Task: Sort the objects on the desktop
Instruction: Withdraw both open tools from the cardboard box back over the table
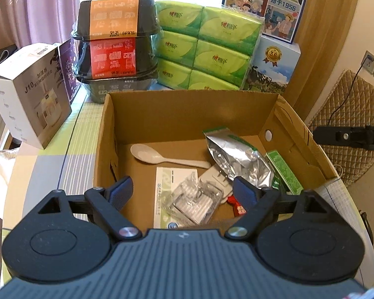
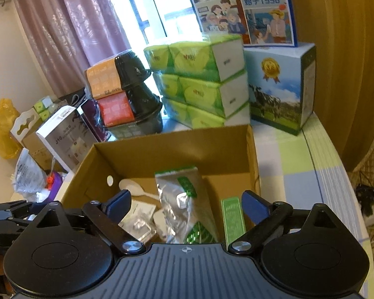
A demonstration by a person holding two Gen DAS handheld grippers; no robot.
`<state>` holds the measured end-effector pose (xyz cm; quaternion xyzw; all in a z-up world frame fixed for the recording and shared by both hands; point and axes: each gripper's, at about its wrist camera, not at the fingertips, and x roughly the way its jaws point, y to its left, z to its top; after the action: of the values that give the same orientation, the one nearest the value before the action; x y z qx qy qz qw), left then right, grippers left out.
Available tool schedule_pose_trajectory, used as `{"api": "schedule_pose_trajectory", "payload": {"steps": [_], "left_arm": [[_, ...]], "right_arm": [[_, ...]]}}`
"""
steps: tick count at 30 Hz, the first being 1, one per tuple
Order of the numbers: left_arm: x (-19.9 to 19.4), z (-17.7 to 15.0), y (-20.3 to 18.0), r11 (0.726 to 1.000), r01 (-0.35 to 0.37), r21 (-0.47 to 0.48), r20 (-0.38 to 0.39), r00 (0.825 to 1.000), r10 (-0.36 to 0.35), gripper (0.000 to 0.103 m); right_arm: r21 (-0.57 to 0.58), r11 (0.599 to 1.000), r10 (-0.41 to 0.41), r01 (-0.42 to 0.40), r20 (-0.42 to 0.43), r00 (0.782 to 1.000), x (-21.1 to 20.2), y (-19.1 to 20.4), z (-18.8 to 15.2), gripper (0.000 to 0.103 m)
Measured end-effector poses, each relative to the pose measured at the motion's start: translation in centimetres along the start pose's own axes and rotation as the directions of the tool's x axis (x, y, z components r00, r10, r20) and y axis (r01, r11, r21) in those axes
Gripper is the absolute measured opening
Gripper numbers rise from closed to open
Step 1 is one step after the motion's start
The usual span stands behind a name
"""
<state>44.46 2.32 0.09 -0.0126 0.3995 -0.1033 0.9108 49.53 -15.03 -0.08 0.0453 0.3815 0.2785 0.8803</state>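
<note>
Cardboard box (image 1: 187, 114), open-topped, sits centre frame in both wrist views on a checked cloth (image 1: 45, 159). Contents on box floor: white spoon (image 1: 157, 155) at left-centre, bowl toward upper left; silver foil pouch (image 1: 236, 154) with green top edge, crumpled, lying right of the spoon and over its handle end; narrow green box (image 1: 284, 172) against the right wall; printed leaflet (image 1: 167, 191) flat at lower centre, with a clear plastic packet (image 1: 194, 199) on top of it; small red item (image 1: 236, 205) at lower right, partly hidden behind a finger.

Left gripper (image 1: 182, 191): jaws wide apart, nothing between them, hovering over the near edge of the box. Right gripper (image 2: 184, 206): jaws likewise spread wide and empty, above the near side of the box, foil pouch showing between the fingers.

Behind the box, upper frame: stacked black food bowls (image 1: 117, 47) with orange and red bands, green tissue packs (image 1: 207, 47) just right of them, milk cartons (image 1: 274, 67) with cow artwork at upper right. White humidifier box (image 1: 32, 97) at left. Pink curtain (image 1: 32, 7) upper left.
</note>
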Motion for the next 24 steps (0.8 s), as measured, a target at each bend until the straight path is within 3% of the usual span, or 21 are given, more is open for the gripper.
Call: {"api": "schedule_pose_trajectory", "payload": {"steps": [12, 20, 24], "left_arm": [[-4.8, -3.5, -1.0, 1.000, -0.001, -0.020, 0.014, 1.000, 0.002, 0.092], [-9.0, -6.3, -0.9, 0.999, -0.040, -0.031, 0.040, 0.998, 0.041, 0.101], [-10.6, -7.7, -0.8, 0.997, -0.061, -0.047, 0.046, 0.997, 0.064, 0.101]], "right_arm": [[-0.005, 1.000, 0.006, -0.006, -0.016, 1.000, -4.4, 1.6, -4.4, 0.101], [0.011, 1.000, 0.001, -0.001, -0.019, 1.000, -7.9, 2.5, -7.1, 0.101], [0.016, 1.000, 0.002, -0.002, -0.023, 1.000, -9.6, 3.2, -8.8, 0.101]]}}
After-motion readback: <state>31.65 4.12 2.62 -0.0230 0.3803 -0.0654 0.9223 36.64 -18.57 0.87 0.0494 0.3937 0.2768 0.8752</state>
